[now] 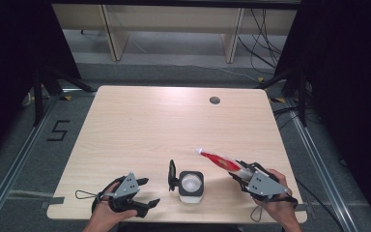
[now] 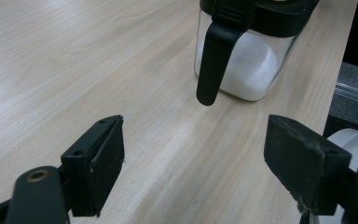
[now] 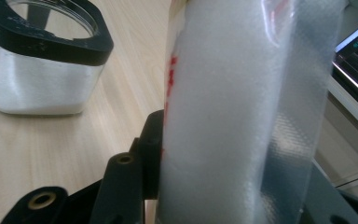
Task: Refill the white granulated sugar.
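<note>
A square glass jar (image 1: 191, 186) with a black rim and an open black lid (image 1: 172, 175) stands near the table's front edge, part full of white powder. In the left gripper view the jar (image 2: 247, 60) and its hanging lid (image 2: 214, 60) are just ahead. My left gripper (image 1: 147, 192) rests open at the front left, nothing between its jaws. My right gripper (image 1: 237, 175) is shut on a red and white plastic packet (image 1: 221, 161) that points up and left, to the right of the jar. The packet (image 3: 242, 112) rises between the right jaws, with the jar (image 3: 42, 60) at upper left.
The light wood table (image 1: 140, 125) has a round cable hole (image 1: 215, 100) at the back right. Wooden furniture legs and cables are on the floor beyond. Dark curtains flank both sides.
</note>
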Demonstrator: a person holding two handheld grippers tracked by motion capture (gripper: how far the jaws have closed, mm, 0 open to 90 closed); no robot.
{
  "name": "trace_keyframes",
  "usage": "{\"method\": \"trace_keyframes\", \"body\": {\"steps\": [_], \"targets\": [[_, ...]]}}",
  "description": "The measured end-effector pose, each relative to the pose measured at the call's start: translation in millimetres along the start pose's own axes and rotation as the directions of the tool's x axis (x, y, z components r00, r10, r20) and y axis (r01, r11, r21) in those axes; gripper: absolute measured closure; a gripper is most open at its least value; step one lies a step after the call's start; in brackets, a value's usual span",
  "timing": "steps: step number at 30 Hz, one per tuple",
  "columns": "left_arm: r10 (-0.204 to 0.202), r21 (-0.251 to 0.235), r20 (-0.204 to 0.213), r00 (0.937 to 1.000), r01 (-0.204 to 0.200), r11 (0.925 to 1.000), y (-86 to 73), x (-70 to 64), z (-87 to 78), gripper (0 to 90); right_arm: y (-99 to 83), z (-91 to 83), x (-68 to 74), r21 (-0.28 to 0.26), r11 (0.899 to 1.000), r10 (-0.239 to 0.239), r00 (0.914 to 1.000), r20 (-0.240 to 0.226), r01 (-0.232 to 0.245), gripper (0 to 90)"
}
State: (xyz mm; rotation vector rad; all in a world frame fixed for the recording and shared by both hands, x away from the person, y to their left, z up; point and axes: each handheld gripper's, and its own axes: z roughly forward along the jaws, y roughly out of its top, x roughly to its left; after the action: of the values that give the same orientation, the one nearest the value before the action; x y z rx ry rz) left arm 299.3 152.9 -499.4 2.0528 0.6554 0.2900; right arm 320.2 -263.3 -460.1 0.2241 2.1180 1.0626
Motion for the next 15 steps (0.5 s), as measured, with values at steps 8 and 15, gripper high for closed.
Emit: {"method": "trace_keyframes", "body": {"steps": [8,15], "targets": [[-0.009,-0.005,0.005,0.9999,0.009,1.0000,-0.2,-0.9,-0.1,20.0,-9.6,16.5,-9.5,-0.028,0.995,0.099,0.9949,-0.021,-0.100,60.7],[0.016,-0.009,0.005,0.9999,-0.016,0.9998,0.3,1.1,-0.3,20.0,-14.8,26.0,-13.5,-0.032,0.986,0.164,0.9859,-0.035,-0.165,61.0]]}}
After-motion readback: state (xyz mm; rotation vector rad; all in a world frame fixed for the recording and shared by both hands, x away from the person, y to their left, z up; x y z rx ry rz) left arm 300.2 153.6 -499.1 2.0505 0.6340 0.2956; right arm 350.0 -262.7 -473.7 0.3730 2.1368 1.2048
